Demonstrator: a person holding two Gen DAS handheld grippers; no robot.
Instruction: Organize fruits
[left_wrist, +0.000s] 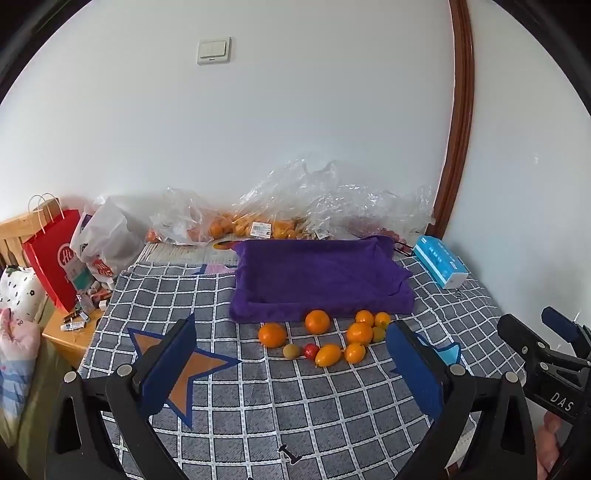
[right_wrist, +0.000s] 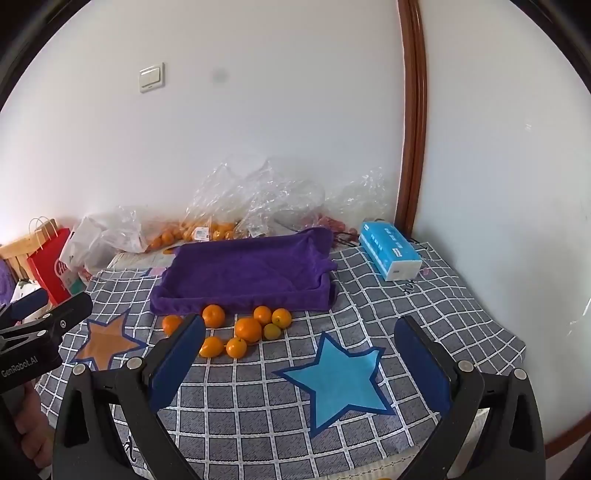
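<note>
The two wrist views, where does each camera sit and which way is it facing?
Left wrist: rides the left tool, angled down over the checked cloth at the loose fruit and purple tray; its open fingers frame the shot, the right tool at the right edge.
Right wrist: rides the right tool, same downward aim; the left tool at the left edge.
Shared: fruit, tray, tissue box, wall.

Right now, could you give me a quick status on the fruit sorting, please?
Both hand-held grippers, left and right, open, empty. Loose fruits on checked cloth, purple tray empty. Nothing blocking.
</note>
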